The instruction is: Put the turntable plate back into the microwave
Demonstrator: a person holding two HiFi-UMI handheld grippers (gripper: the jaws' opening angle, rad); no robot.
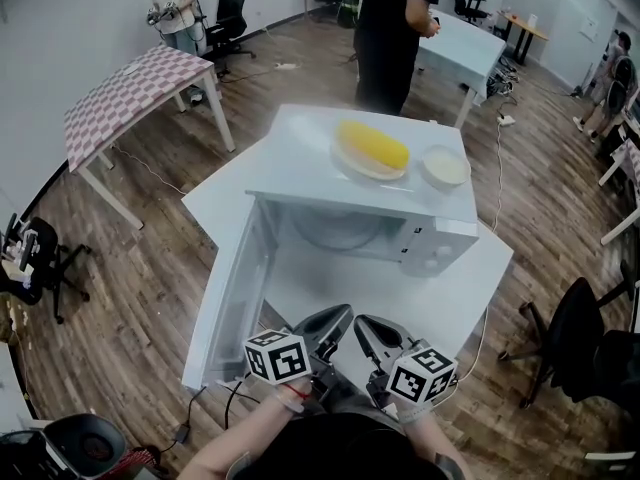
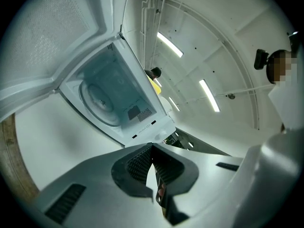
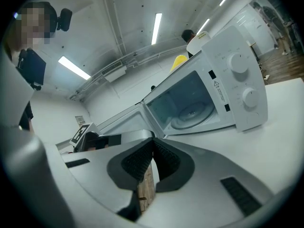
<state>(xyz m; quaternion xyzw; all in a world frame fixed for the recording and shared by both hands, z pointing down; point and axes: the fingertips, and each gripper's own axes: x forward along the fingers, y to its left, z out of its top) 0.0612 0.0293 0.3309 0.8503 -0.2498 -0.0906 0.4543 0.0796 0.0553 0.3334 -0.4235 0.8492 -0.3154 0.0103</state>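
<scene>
The white microwave (image 1: 436,247) stands on a white table (image 1: 470,288) with its door (image 1: 232,303) swung wide to the left. The glass turntable plate (image 1: 338,230) lies flat on the cavity floor; it also shows in the left gripper view as the turntable plate (image 2: 100,101) and in the right gripper view as the turntable plate (image 3: 192,113). My left gripper (image 1: 338,320) and right gripper (image 1: 366,328) hover side by side near the table's front edge, well short of the cavity. Left gripper (image 2: 152,149) and right gripper (image 3: 153,144) both have their jaws closed together with nothing between them.
On top of the microwave sit a plate with a yellow item (image 1: 372,148) and a white bowl (image 1: 445,166). A person in black (image 1: 395,28) stands behind the table. A checkered table (image 1: 130,88) is at far left, a black office chair (image 1: 585,343) at right.
</scene>
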